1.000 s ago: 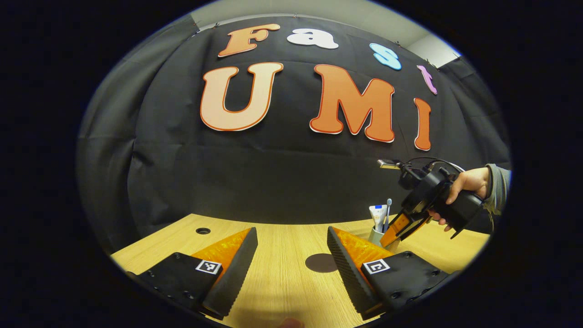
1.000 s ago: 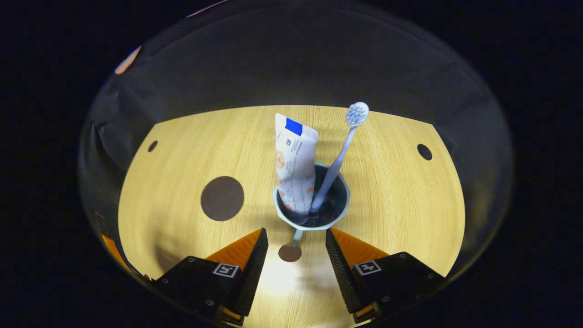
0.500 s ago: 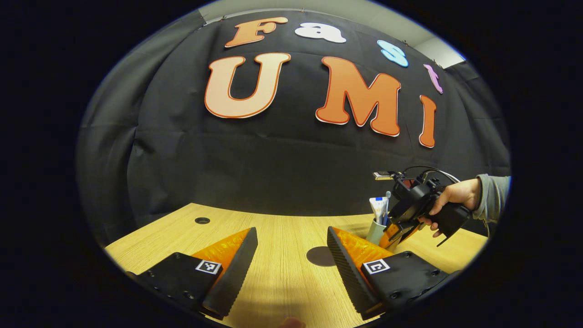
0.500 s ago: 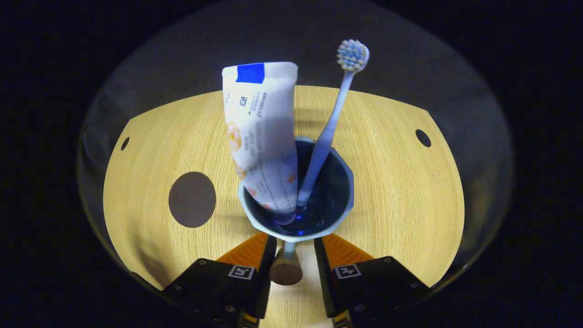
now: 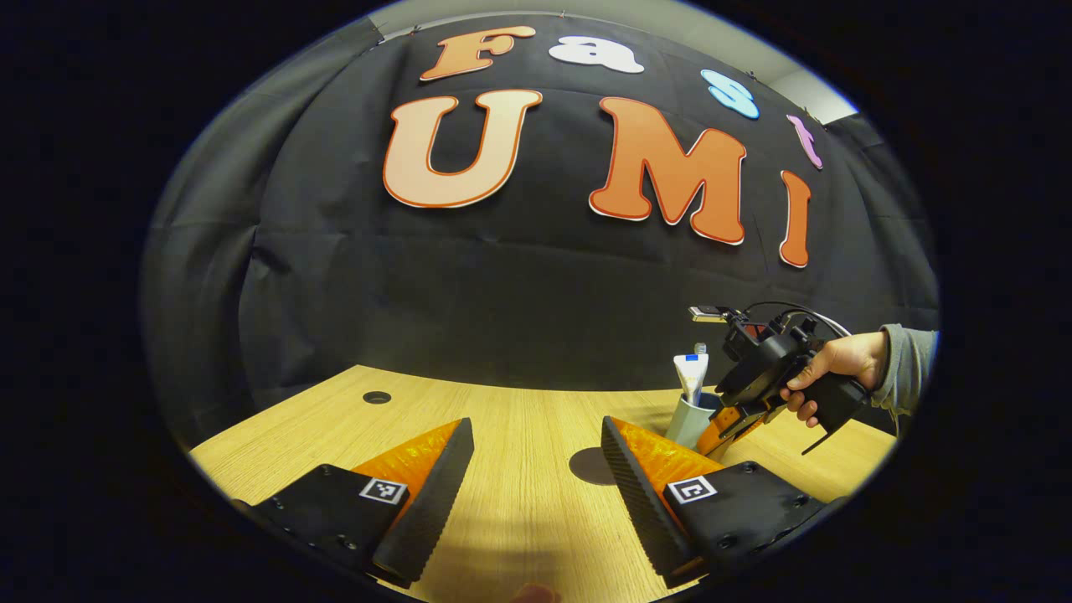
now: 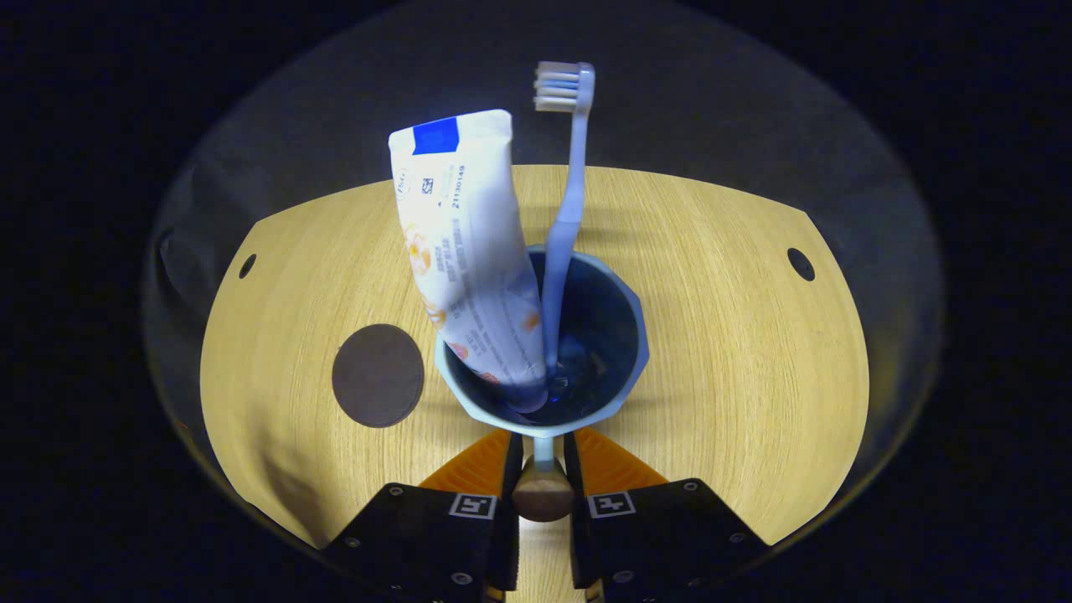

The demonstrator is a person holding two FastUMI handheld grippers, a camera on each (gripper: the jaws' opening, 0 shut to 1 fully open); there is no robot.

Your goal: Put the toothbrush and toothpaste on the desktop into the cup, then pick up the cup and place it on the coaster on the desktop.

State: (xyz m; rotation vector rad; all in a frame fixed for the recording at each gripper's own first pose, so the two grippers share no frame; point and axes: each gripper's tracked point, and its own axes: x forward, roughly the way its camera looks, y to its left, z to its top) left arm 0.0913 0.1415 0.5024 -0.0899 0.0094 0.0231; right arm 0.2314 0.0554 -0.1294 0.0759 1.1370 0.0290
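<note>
The right tongs are closed on the handle of the cup, which holds the toothpaste and toothbrush, beside the coaster on the counter. The left tongs are open.

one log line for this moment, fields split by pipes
stage: grasp cup | right gripper: shut on cup handle | toothpaste, toothbrush: in cup | coaster: bare | left gripper: open, idle

bare desk lies open to the right of and beyond the cup, while to its left only a narrow strip separates it from the coaster, and the toothpaste and toothbrush standing up out of it block its mouth from above.
</note>
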